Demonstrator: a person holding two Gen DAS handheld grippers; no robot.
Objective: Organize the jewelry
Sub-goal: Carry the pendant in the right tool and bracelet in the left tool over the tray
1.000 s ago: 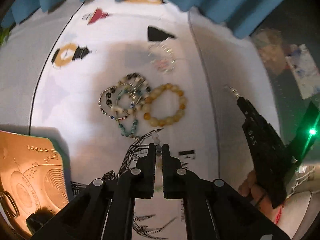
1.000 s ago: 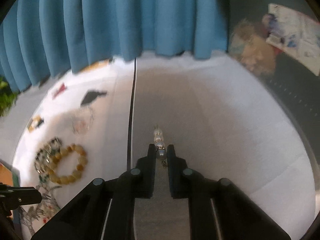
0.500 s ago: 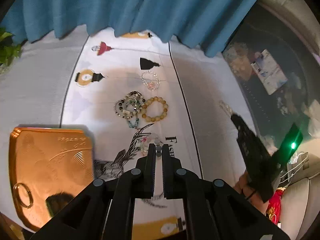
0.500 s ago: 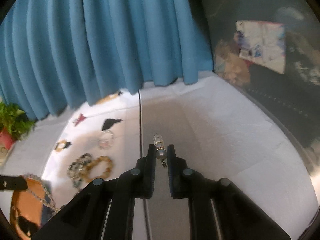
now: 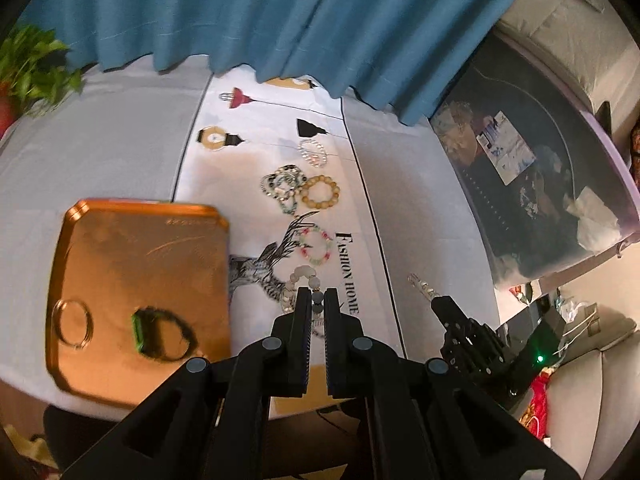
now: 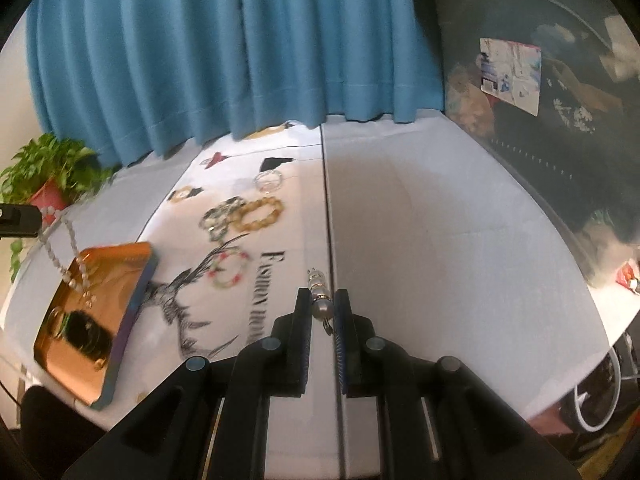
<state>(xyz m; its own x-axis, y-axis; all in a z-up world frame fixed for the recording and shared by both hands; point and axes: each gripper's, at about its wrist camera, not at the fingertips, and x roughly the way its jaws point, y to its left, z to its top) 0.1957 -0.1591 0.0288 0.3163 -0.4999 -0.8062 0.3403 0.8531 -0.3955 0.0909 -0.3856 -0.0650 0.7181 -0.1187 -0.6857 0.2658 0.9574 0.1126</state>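
Over the last second I have lifted both grippers well clear of the cloth: the bracelets that filled my left view are now small and far below, and the copper tray (image 5: 136,292) has come fully into frame, so I judge I am carrying my catch toward it rather than picking. My left gripper (image 5: 318,300) is pinched on a pale bead bracelet (image 5: 304,274), which in that view only peeks out past the fingertips. The right wrist view shows what the left cannot: that same strand (image 6: 68,248) hangs in a long loop from the left gripper's tip, dangling above the tray's near corner, apart from it or just grazing it; motion blur keeps me from saying which. My right gripper (image 6: 322,308) is clamped on a short beaded charm (image 6: 320,296) with a small ring at its end, held above the grey cloth. Left on the cloth are the amber bracelet (image 5: 320,196), the dark tangle (image 5: 282,186), the red-and-green one (image 5: 316,244) and a clear one (image 5: 313,153).
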